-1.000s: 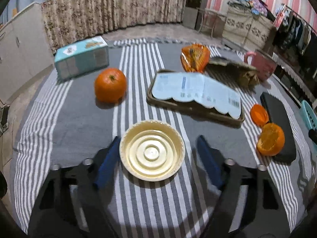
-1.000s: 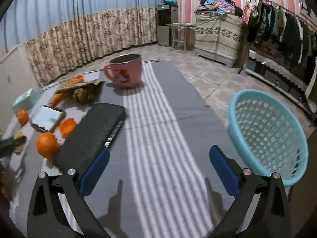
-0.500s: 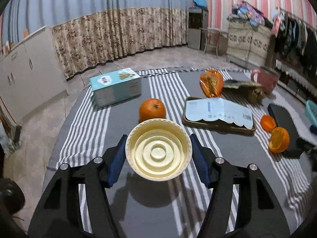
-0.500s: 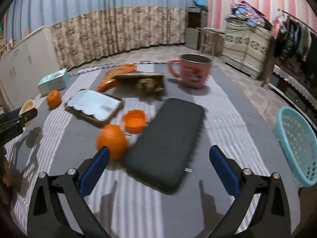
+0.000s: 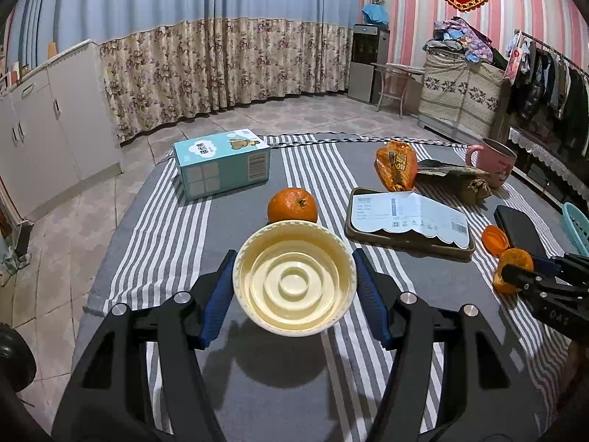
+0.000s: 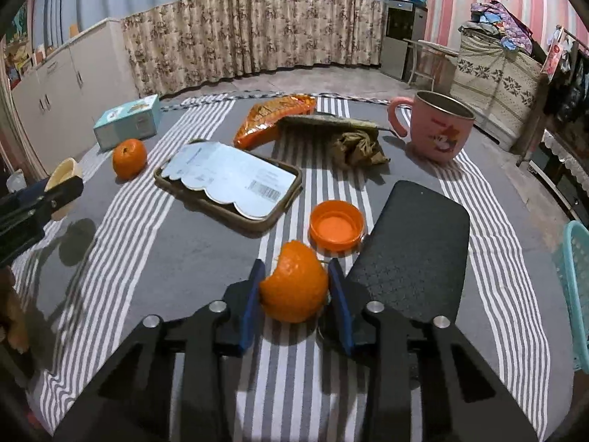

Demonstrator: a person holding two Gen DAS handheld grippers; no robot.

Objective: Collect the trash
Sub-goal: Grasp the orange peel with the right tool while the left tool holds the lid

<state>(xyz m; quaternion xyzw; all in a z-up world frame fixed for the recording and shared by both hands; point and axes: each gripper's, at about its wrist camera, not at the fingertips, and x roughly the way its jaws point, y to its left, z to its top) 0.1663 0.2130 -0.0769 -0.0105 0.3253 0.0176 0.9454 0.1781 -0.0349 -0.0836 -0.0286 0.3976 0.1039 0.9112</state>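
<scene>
My left gripper (image 5: 294,287) is shut on a cream plastic cup (image 5: 294,280), held above the striped tablecloth; its shadow lies below. The cup also shows at the left of the right wrist view (image 6: 64,180). My right gripper (image 6: 294,294) is shut on an orange peel shell (image 6: 294,287) on the table, next to an orange bottle cap (image 6: 335,227). The peel and right gripper also show in the left wrist view (image 5: 513,269). An orange snack wrapper (image 6: 274,118) and a crumpled brown wrapper (image 6: 353,140) lie at the back. A teal basket (image 6: 574,287) stands at the right edge.
A whole orange (image 5: 292,206), a teal tissue box (image 5: 221,162), a brown tray with a white paper (image 6: 228,180), a black pad (image 6: 412,250) and a pink mug (image 6: 440,129) are on the table. The table's left edge drops to a tiled floor.
My left gripper closed on the cream cup and lifted it. My right gripper swung left from the basket side and closed on the orange peel.
</scene>
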